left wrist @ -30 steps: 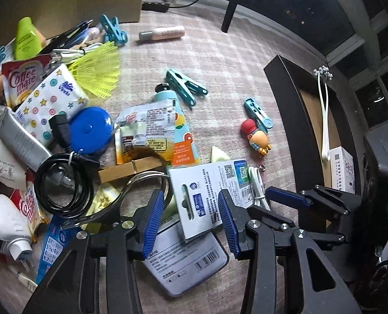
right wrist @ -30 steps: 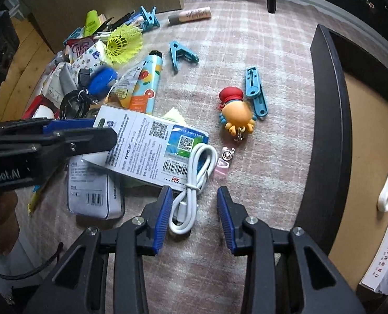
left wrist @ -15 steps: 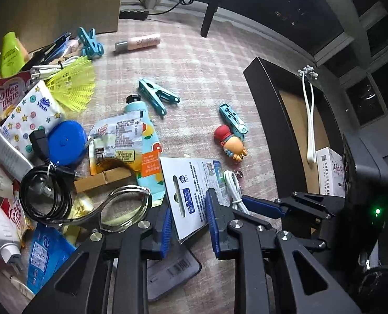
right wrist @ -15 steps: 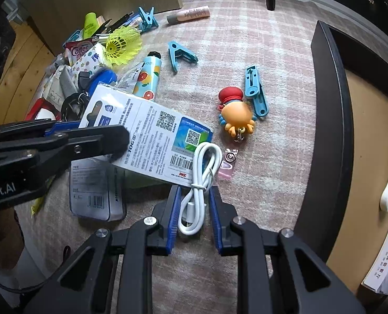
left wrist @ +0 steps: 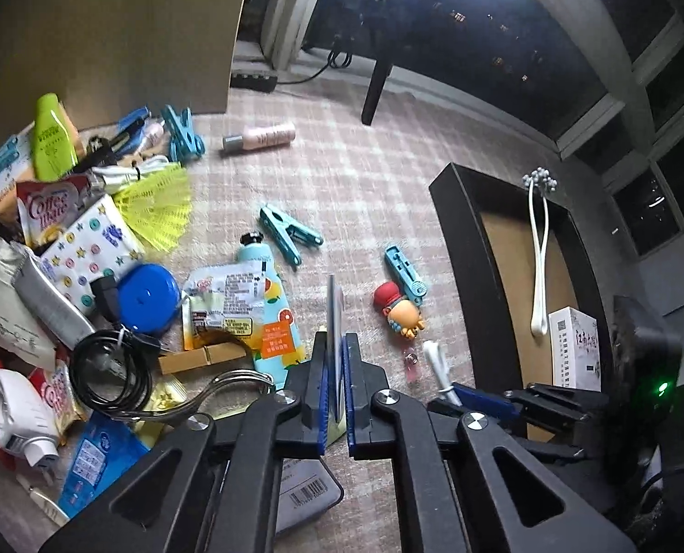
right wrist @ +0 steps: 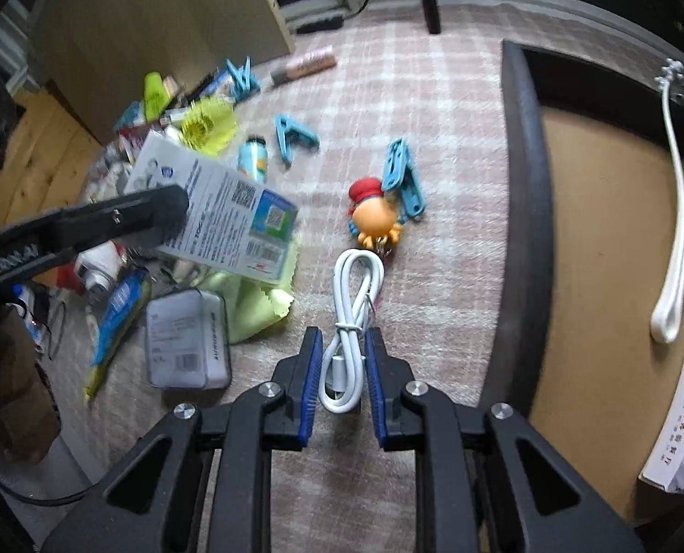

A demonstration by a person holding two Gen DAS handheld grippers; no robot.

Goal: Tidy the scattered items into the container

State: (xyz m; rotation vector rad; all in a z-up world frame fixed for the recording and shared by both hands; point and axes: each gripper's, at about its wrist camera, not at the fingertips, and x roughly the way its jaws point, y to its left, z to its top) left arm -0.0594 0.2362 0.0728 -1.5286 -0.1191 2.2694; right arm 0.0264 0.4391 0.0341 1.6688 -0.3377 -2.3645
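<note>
Left wrist: left gripper (left wrist: 336,385) jaws just closed, clamped on the card package (left wrist: 334,318), held edge-on above the carpet (left wrist: 351,184).
Right wrist: right gripper (right wrist: 339,368) jaws just narrowed, pinching the white cable (right wrist: 351,304); container (right wrist: 524,184) sits just right.

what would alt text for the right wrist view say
The right gripper has its jaws closed on a coiled white cable over a pink checked rug. To the left, the left gripper lifts a white product card above scattered clutter; an orange toy figure lies ahead, and the dark-walled container is at right.
</note>
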